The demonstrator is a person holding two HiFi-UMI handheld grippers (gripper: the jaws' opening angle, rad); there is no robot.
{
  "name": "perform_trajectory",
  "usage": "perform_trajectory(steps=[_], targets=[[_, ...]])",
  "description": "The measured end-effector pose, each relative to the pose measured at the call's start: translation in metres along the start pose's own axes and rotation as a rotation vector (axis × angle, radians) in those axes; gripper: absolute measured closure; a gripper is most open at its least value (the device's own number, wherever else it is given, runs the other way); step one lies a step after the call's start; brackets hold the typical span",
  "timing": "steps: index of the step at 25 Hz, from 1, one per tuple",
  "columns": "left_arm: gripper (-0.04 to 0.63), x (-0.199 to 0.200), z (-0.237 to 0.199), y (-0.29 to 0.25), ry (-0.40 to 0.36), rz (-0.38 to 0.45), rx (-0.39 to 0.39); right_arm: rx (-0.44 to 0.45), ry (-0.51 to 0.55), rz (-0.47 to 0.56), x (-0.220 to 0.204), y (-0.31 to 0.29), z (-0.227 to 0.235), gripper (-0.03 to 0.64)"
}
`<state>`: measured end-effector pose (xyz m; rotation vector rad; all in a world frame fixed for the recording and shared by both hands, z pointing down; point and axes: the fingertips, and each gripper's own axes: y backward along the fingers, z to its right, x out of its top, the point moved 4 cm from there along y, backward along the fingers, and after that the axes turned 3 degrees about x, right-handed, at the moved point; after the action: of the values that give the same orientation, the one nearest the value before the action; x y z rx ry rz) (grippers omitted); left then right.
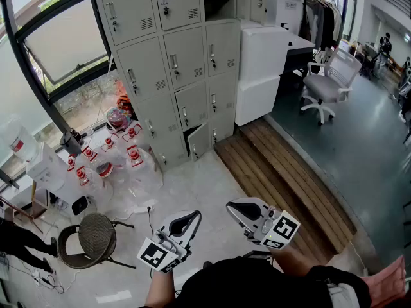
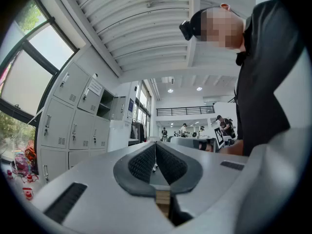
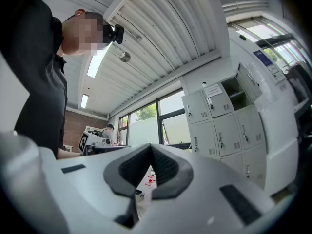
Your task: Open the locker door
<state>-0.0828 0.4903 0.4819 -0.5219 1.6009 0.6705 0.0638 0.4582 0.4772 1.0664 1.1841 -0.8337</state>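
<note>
Big window [image 1: 64, 40], office chair [image 1: 326, 82], prob. wood decking [image 1: 282, 178]

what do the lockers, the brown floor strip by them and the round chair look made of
Lockers: likely painted sheet metal, matte pale grey; punched vent slots and metal latches.
Brown floor strip: looks like wood slats, parallel board lines.
Round chair: seat seems woven wicker or mesh, on a thin dark frame, probably metal.

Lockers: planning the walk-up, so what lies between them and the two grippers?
Only bare floor reaches the lockers, in the head view; bottles lie left, wooden decking right.
</note>
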Motion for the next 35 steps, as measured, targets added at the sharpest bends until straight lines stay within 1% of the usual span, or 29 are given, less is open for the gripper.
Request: perform_trajectory(steps=[4, 7, 11, 16, 20, 25, 28, 31, 35], targets=[[0.578, -0.001, -0.009, 0.007, -0.011, 0.016, 0.008, -0.007, 0.013, 0.008, -0.004, -0.008, 0.003, 0.609], [0.578, -0.008, -0.015, 0.018, 0.007, 0.011, 0.027, -0.025, -0.009, 0.009, -0.013, -0.009, 0.002, 0.608], [0.578, -0.005, -0.024, 0.031, 0.027, 0.019, 0.034, -0.033, -0.027, 0.0, -0.016, -0.02, -0.004, 0.607], [0.578, -0.005, -0.04, 0.054, 0.035, 0.027, 0.035, -0.03, -0.04, 0.055, -0.017, -0.038, -0.016, 0.607], [0.578, -0.007, -0.055, 0.077, 0.037, 0.025, 0.035, -0.032, -0.044, 0.019, -0.029, -0.056, -0.025, 0.607], [0.578, -0.02, -0.077, 0.097, 0.071, 0.003, 0.04, -0.03, -0.072, -0.036, -0.047, -0.069, -0.034, 0.607], [0.578, -0.02, -0.091, 0.094, 0.084, 0.02, 0.039, -0.055, -0.079, -0.04, -0.05, -0.073, -0.024, 0.607], [0.578, -0.018, -0.106, 0.081, 0.072, 0.031, 0.02, -0.066, -0.073, -0.025, -0.05, -0.083, -0.006, 0.607], [0.578, -0.021, -0.129, 0.058, 0.054, 0.025, 0.004, -0.063, -0.069, -0.017, -0.055, -0.096, 0.021, 0.607]])
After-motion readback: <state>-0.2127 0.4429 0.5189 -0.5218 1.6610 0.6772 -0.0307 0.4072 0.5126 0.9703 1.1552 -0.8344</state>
